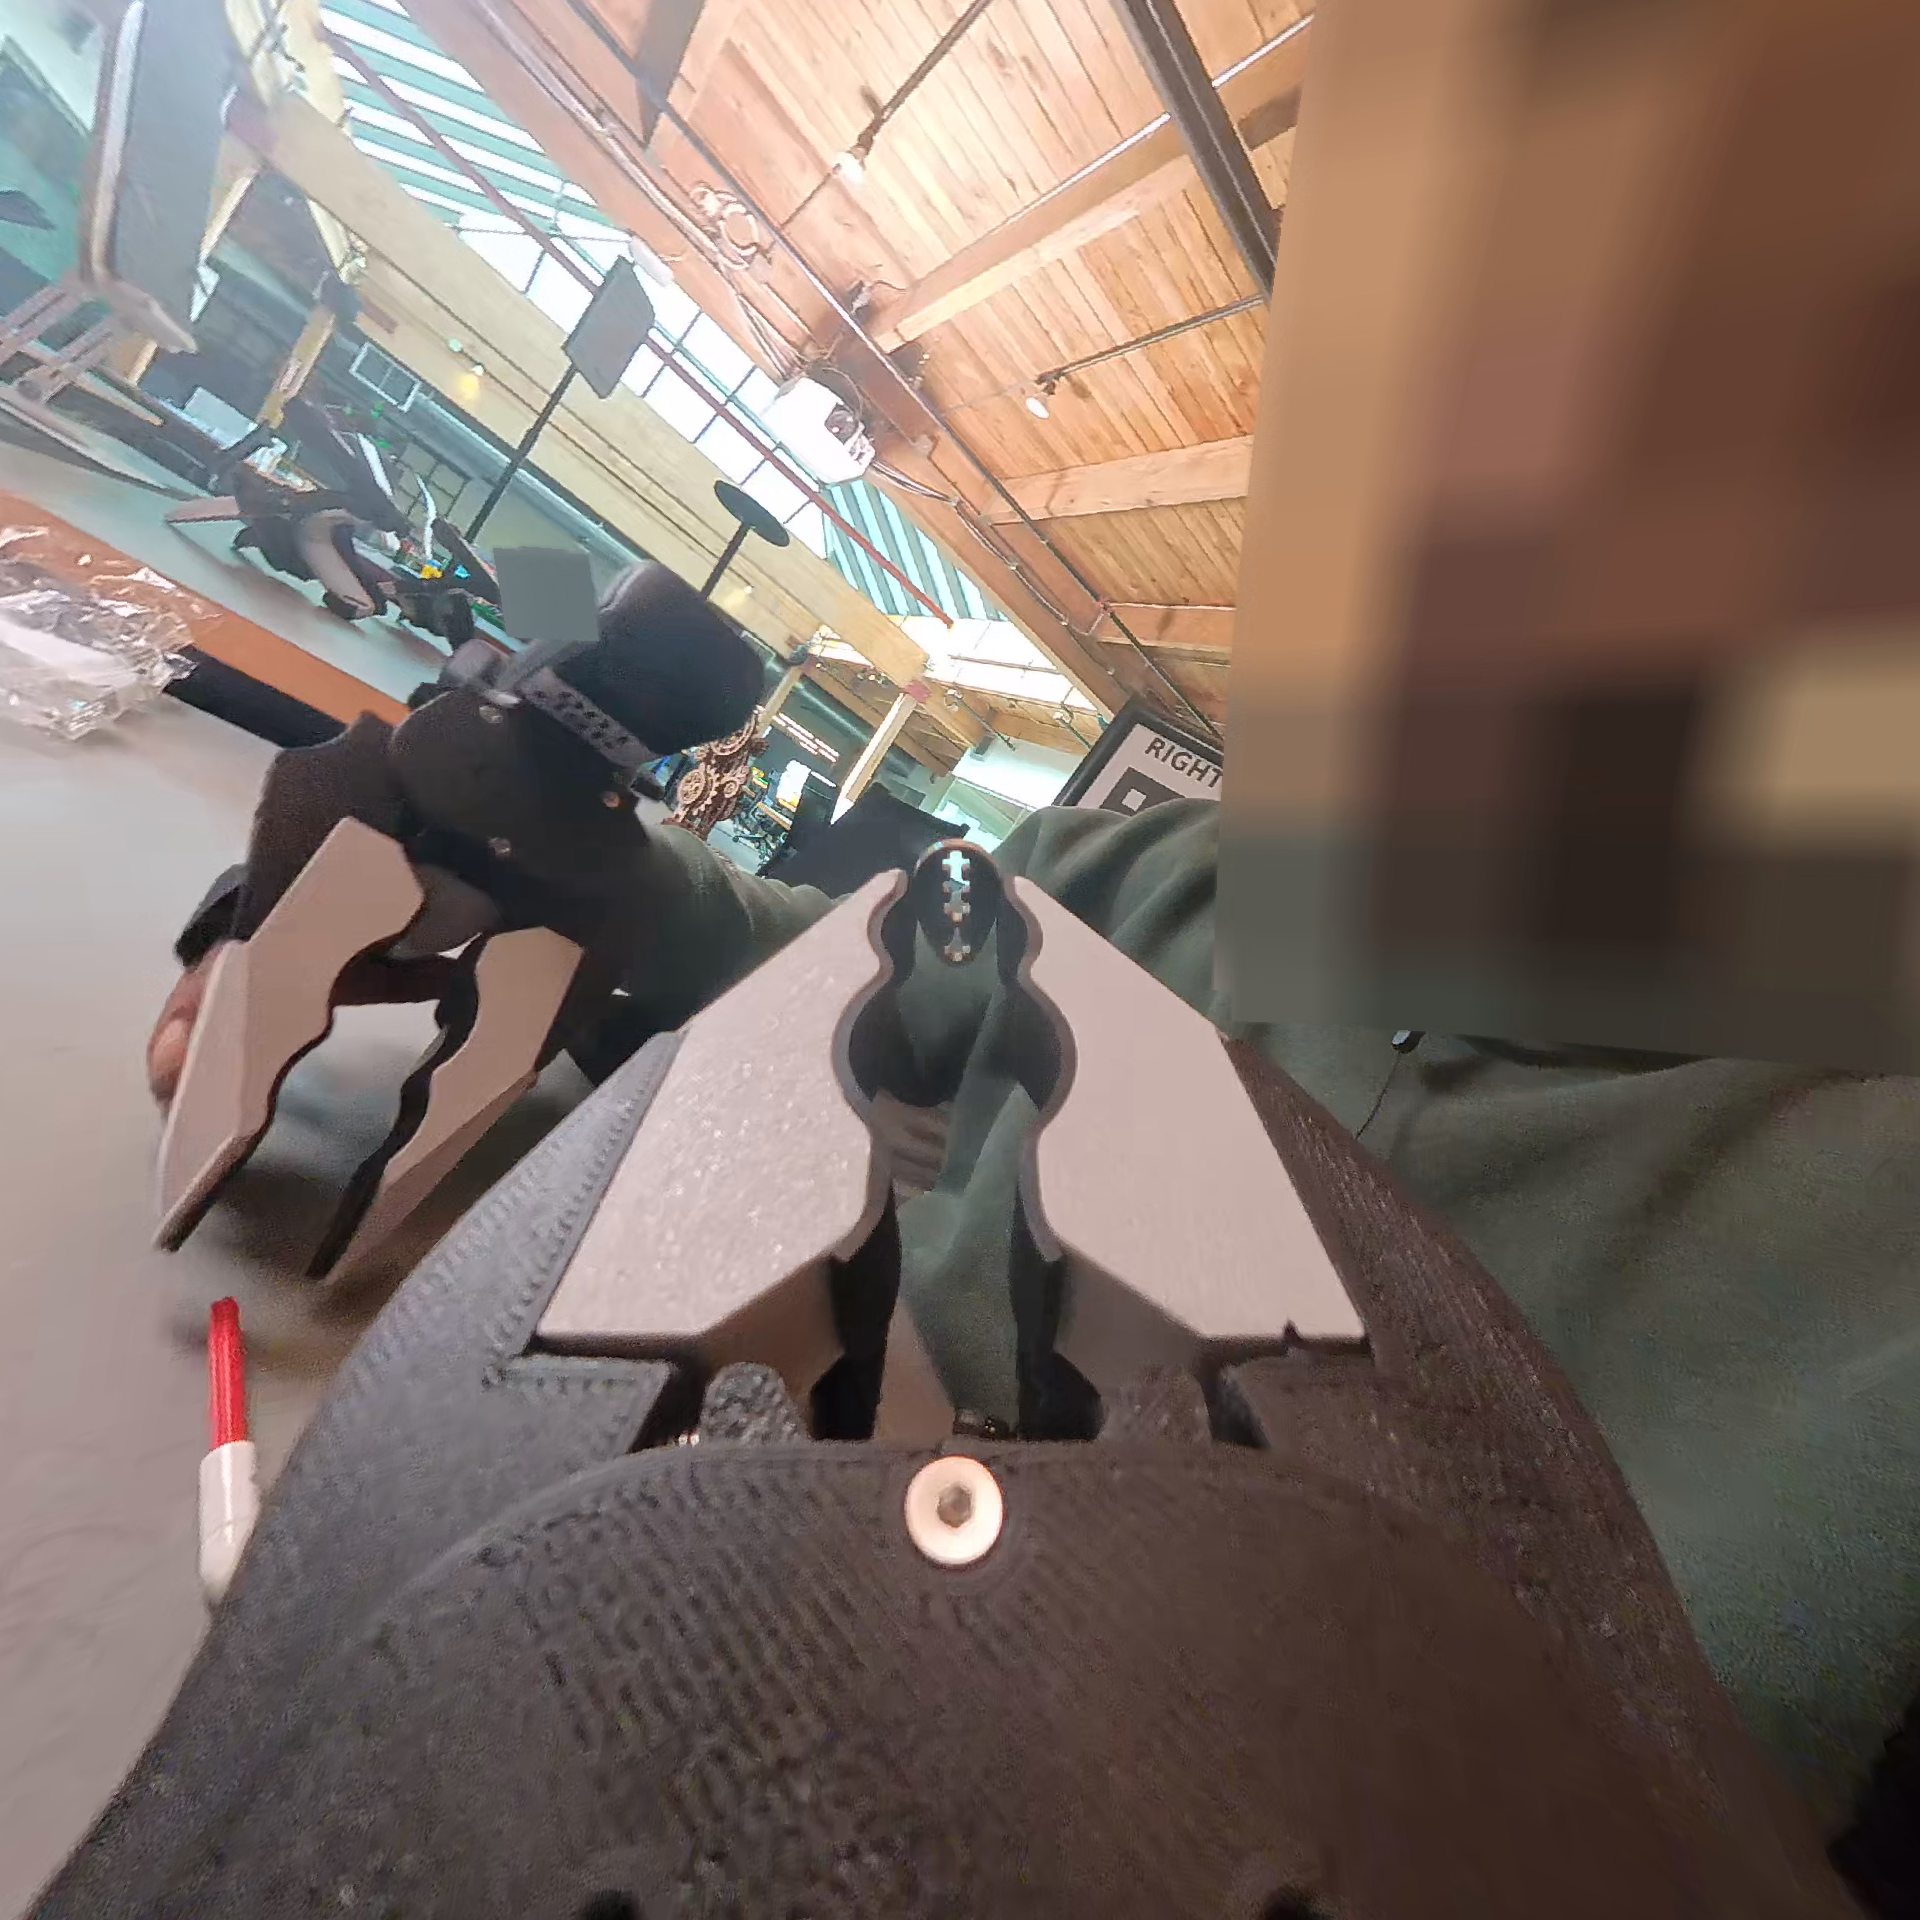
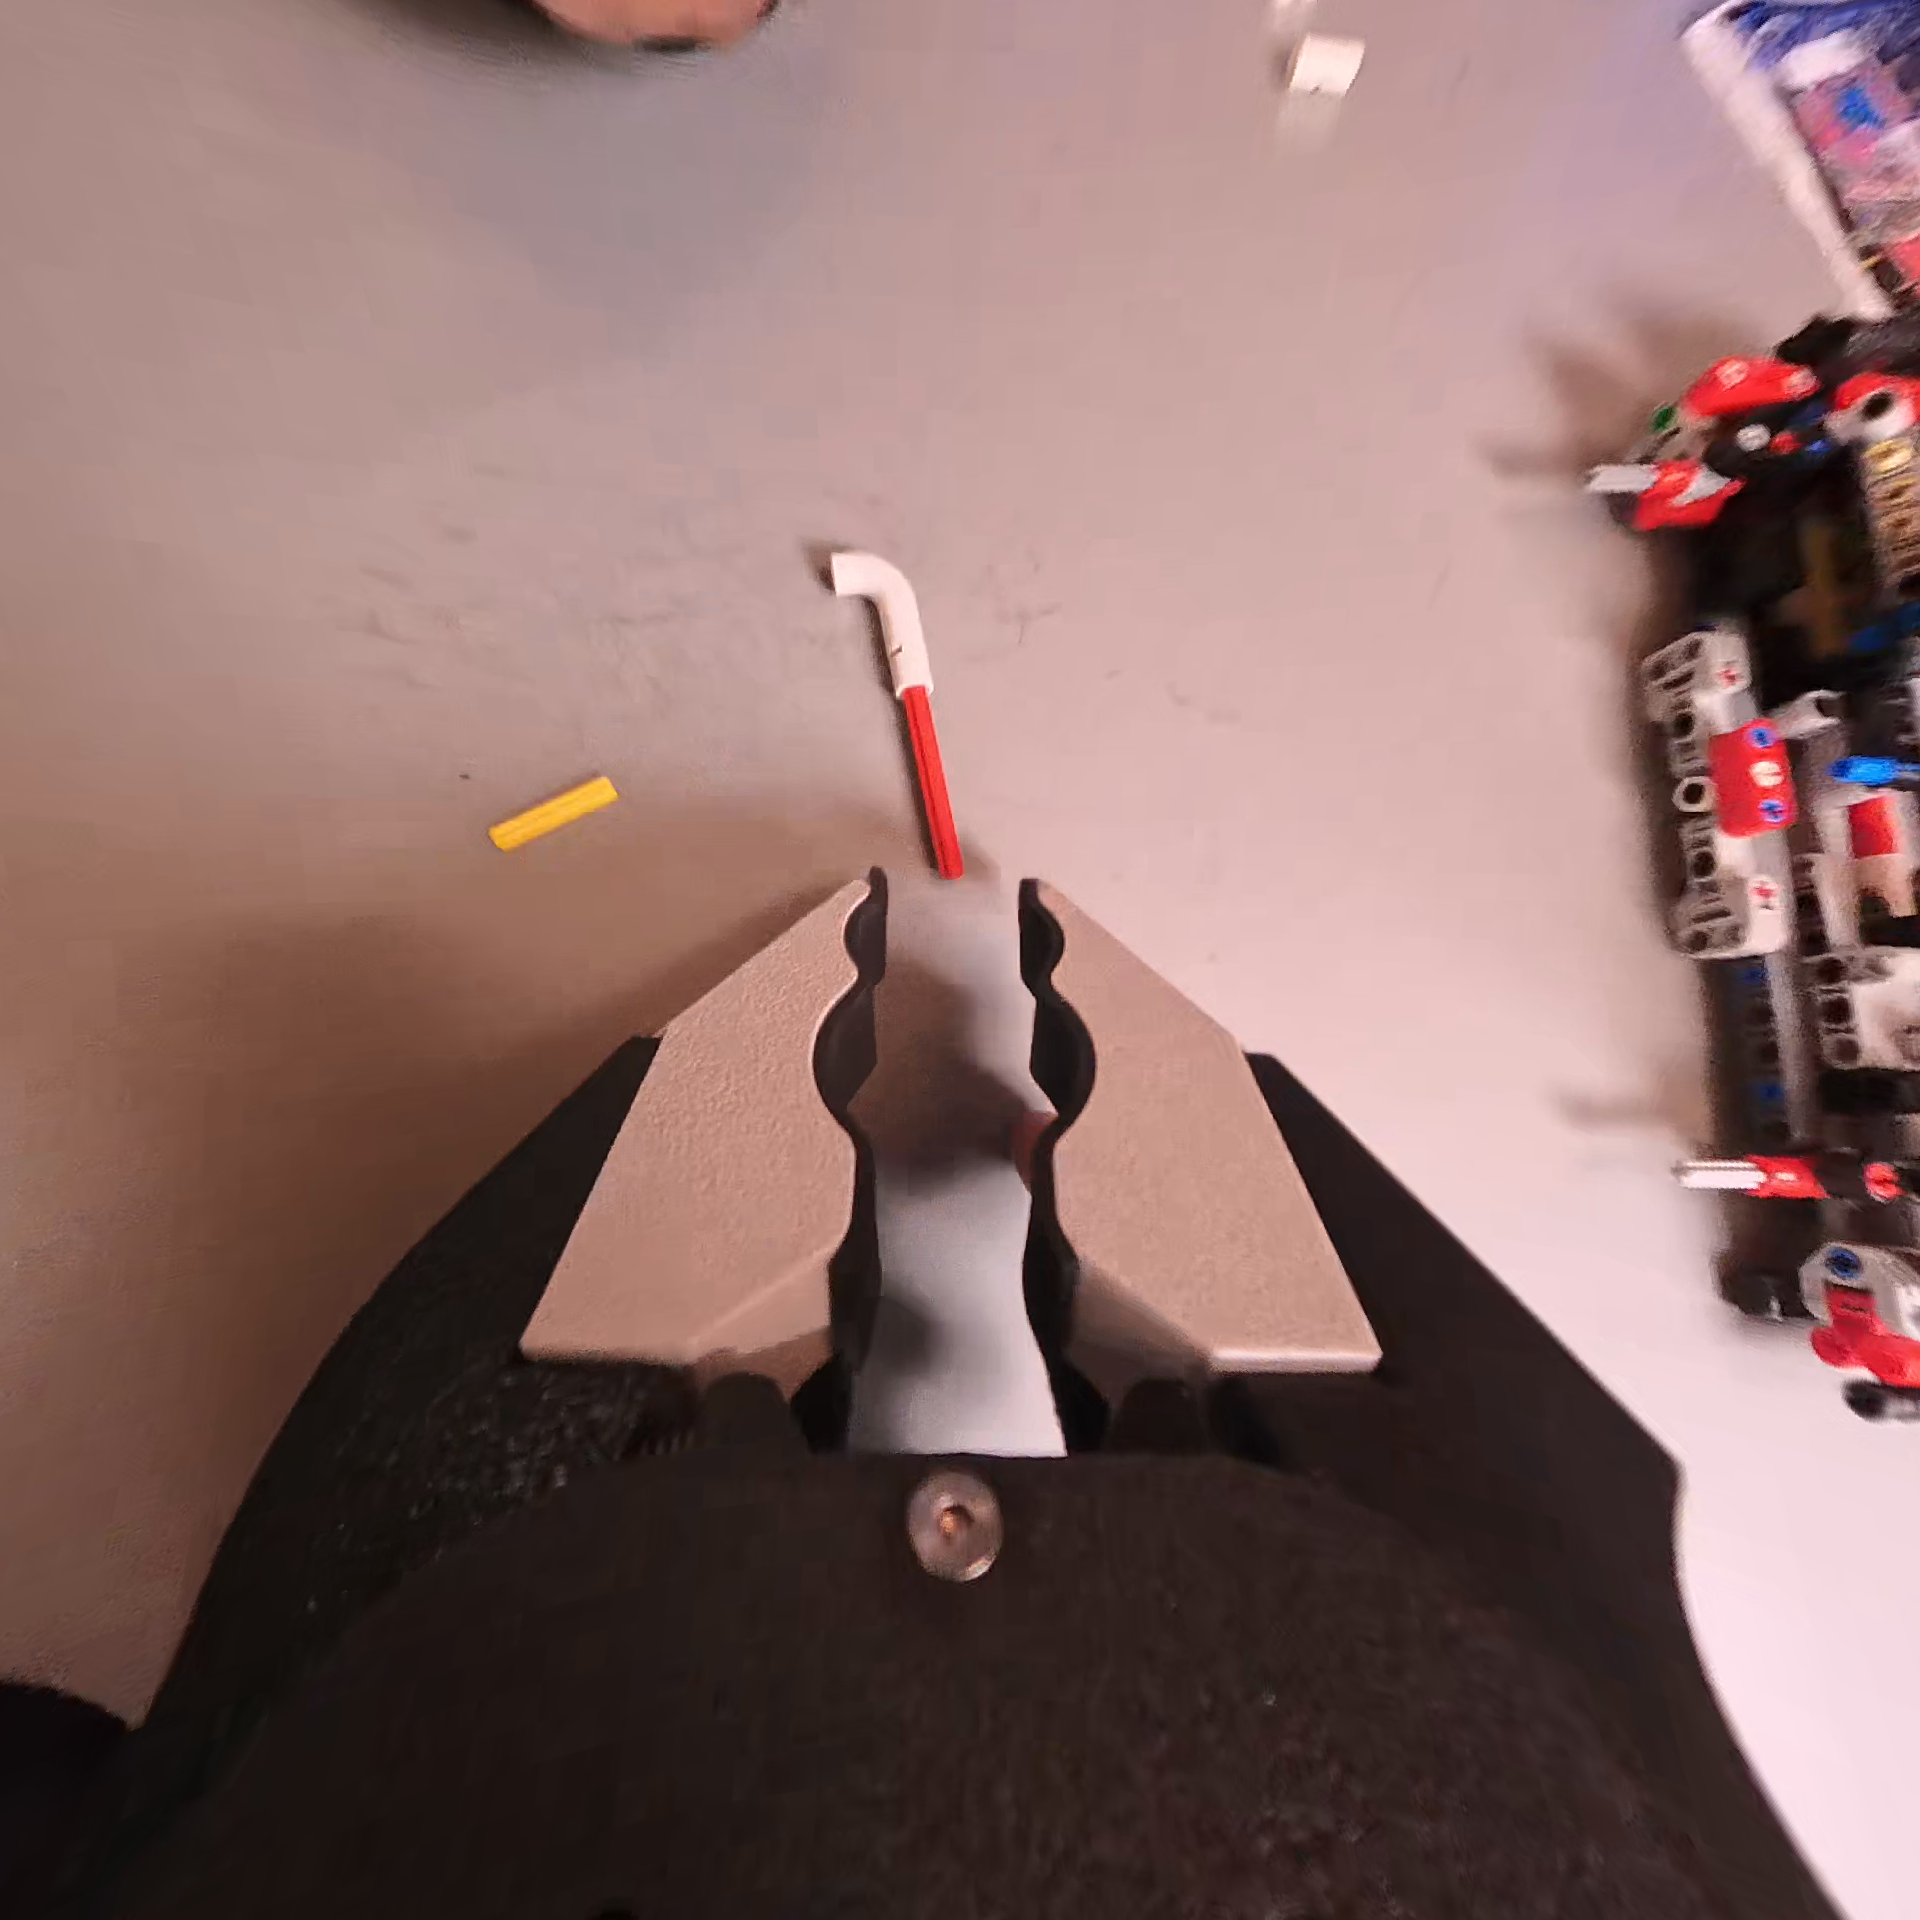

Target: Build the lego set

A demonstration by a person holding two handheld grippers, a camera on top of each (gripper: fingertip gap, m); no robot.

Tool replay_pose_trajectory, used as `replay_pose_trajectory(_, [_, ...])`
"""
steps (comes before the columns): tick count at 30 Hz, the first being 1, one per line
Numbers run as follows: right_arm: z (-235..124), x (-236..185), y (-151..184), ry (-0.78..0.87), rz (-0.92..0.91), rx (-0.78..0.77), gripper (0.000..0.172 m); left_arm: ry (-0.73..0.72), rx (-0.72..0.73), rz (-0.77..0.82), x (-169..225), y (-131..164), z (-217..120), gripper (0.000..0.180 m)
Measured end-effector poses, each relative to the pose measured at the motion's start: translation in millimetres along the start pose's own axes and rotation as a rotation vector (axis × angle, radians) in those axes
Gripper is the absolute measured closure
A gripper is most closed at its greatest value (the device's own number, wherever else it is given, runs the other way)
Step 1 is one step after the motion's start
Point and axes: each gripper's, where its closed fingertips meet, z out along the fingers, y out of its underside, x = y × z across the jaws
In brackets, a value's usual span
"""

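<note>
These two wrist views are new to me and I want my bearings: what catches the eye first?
In the right wrist view, a red rod with a white elbow end lies on the grey table just ahead of the open right gripper, a short yellow piece to its left. A red, black and white brick-built model fills the right edge. The left wrist view tilts up to a wooden ceiling.

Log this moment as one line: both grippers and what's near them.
left gripper: nearly closed, nothing visibly held | right gripper: open, empty, just short of red-and-white rod | yellow stick: on table, left of rod
</note>
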Motion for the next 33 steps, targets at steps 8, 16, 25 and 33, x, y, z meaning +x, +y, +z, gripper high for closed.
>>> replay_pose_trajectory(8, [9.0, -1.7, -1.7, -0.094, -0.007, -0.096, 0.147, 0.021, 0.024, 0.042, 7.6, -7.1, -3.6, 0.167])
replay_pose_trajectory(16, [11.6, -5.4, -4.2, -0.107, -0.026, -0.096, 0.170, -0.164, -0.099, 0.142, -14.4, 0.0, -11.8, 0.167])
replay_pose_trajectory(25, [-17.9, -13.5, -16.5, -0.085, 0.031, -0.061, 0.171, -0.625, -0.514, 0.284, -83.6, 47.3, -46.2, 0.167])
replay_pose_trajectory(33, [-23.8, -27.4, -43.1, -0.089, 0.008, -0.001, 0.171, -0.727, -0.724, 0.400, -101.3, 75.8, -53.5, 0.167])
